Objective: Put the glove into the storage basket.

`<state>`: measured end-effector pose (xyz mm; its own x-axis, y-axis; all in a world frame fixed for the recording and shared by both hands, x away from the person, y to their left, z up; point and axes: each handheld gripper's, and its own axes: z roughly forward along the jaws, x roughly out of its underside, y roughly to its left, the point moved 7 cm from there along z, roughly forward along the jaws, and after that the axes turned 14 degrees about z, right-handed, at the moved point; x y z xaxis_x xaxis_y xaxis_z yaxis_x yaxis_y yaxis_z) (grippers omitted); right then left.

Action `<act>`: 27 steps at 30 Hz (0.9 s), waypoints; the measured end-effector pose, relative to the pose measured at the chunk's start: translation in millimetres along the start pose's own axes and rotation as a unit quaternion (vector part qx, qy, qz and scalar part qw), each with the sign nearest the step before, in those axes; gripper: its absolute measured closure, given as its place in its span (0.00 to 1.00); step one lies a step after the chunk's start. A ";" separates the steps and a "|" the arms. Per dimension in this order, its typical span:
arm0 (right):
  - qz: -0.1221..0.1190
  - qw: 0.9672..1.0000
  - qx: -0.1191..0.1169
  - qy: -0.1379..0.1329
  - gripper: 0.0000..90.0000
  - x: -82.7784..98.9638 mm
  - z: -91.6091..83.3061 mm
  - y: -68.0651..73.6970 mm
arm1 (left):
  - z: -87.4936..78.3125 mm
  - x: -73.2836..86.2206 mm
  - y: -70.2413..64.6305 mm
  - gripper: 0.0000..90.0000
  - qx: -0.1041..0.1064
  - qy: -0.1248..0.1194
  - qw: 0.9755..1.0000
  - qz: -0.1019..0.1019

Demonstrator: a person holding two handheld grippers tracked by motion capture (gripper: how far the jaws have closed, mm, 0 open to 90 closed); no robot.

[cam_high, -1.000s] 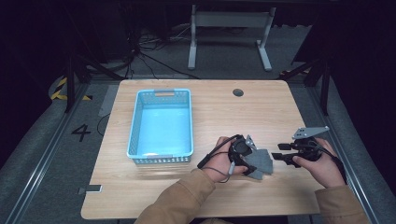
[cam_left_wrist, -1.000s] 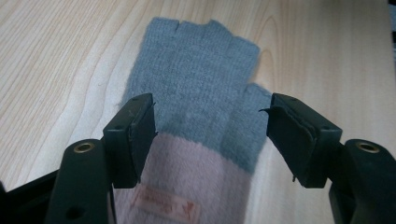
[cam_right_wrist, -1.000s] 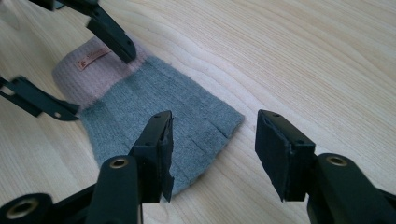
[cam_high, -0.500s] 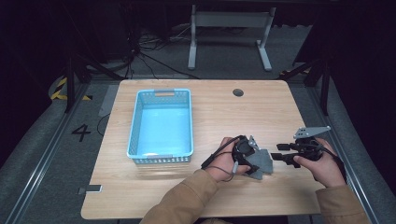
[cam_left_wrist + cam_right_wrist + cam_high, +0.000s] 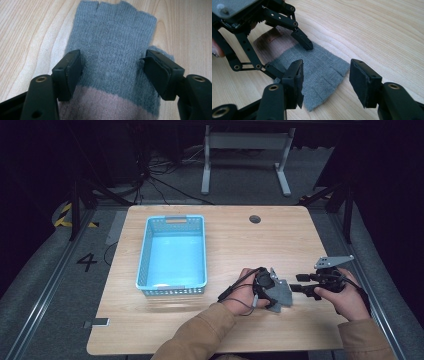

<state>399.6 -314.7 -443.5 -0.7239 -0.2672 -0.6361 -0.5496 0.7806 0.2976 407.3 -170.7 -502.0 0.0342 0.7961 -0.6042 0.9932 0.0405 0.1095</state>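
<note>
A grey knitted fingerless glove (image 5: 283, 293) with a pinkish-brown cuff lies flat on the wooden table (image 5: 225, 240), near the front right. My left gripper (image 5: 274, 292) stands open right over it. In the left gripper view the jaws straddle the glove (image 5: 112, 47) just above the cuff, one at each side edge. My right gripper (image 5: 296, 285) is open too, just right of the glove's finger end. In the right gripper view the glove (image 5: 322, 67) lies between and beyond the jaws, with the left gripper (image 5: 292, 58) on its far part.
A light blue plastic basket (image 5: 142, 255) sits at the table's left centre. A round cable hole (image 5: 255, 219) is at the back. A small grey tag (image 5: 97, 322) lies near the front left edge. Floor cables and a table frame lie beyond.
The left gripper has edged slightly to the right over the glove. The right gripper and the glove hold their places.
</note>
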 end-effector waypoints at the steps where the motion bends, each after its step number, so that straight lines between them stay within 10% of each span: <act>1: 0.000 1.000 0.000 0.000 0.51 0.0 -0.2 0.0 | 0.0 0.8 -0.2 0.36 0.000 -0.002 1.000 -0.001; 14: 0.003 1.000 0.001 0.001 0.51 0.6 0.0 2.7 | -3.1 3.3 -4.3 0.45 -0.005 0.028 0.999 -0.015; 27: 0.001 1.000 0.004 -0.004 0.51 0.2 -1.2 1.8 | -9.4 6.6 -8.6 0.78 0.016 0.020 1.000 -0.016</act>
<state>398.0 -314.0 -442.2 -0.7224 -0.2608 -0.6404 -0.5442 0.7857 0.2940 397.9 -160.2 -499.5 -0.0008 0.8184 -0.5746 0.9968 0.0468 0.0653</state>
